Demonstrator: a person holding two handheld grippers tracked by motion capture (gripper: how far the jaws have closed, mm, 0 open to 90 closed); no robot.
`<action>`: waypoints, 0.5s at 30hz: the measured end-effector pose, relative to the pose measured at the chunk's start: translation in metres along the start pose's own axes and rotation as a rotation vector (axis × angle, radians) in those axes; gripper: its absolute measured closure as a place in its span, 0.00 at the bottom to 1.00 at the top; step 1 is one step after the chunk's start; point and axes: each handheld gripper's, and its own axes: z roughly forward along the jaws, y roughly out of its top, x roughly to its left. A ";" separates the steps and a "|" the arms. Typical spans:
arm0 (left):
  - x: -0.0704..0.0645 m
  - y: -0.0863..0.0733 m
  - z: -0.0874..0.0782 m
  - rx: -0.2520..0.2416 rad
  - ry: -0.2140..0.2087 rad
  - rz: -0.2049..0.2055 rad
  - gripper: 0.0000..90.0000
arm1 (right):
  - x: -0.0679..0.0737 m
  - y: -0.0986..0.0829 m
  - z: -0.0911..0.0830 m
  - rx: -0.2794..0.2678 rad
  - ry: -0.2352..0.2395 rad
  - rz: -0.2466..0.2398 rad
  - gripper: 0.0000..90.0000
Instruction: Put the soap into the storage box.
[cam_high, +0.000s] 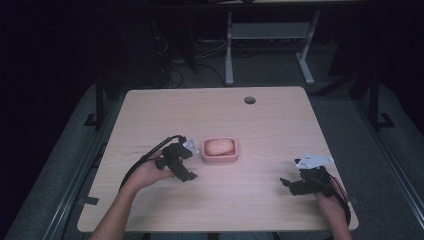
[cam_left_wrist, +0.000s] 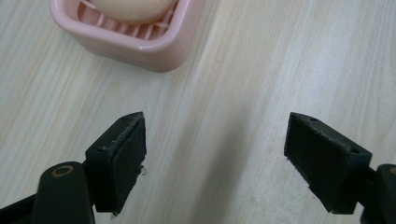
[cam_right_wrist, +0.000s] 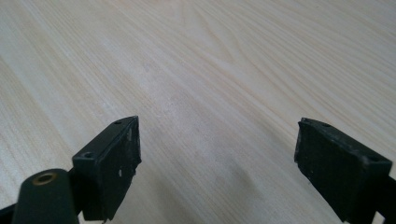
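Note:
A pink soap dish (cam_high: 220, 151) sits near the middle of the wooden table (cam_high: 270, 120) with a pale peach soap bar (cam_high: 219, 146) in it. In the left gripper view the soap dish (cam_left_wrist: 140, 44) lies at the top left with the soap bar (cam_left_wrist: 133, 9) cut by the frame edge. My left gripper (cam_high: 186, 170) rests just left of the dish, open, nothing between its jaws; the left gripper (cam_left_wrist: 215, 156) hovers over bare wood. My right gripper (cam_high: 290, 184) sits near the table's front right, open and empty; the right gripper (cam_right_wrist: 217, 163) faces bare tabletop.
A round cable hole (cam_high: 249, 100) lies near the table's far edge. Beyond the table stand the white legs of another desk (cam_high: 229, 50) on a dark floor. A cable (cam_high: 145, 160) trails from the left gripper toward the person's arm.

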 end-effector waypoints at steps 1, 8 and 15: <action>0.000 -0.001 0.000 -0.006 0.003 -0.002 0.23 | 0.000 0.000 0.000 0.001 0.000 0.002 0.16; -0.002 -0.009 -0.001 -0.008 0.002 -0.014 0.22 | 0.001 0.000 0.000 0.005 -0.002 0.003 0.15; -0.003 -0.017 -0.001 -0.010 0.007 -0.024 0.22 | 0.001 0.000 0.001 0.008 -0.004 0.007 0.15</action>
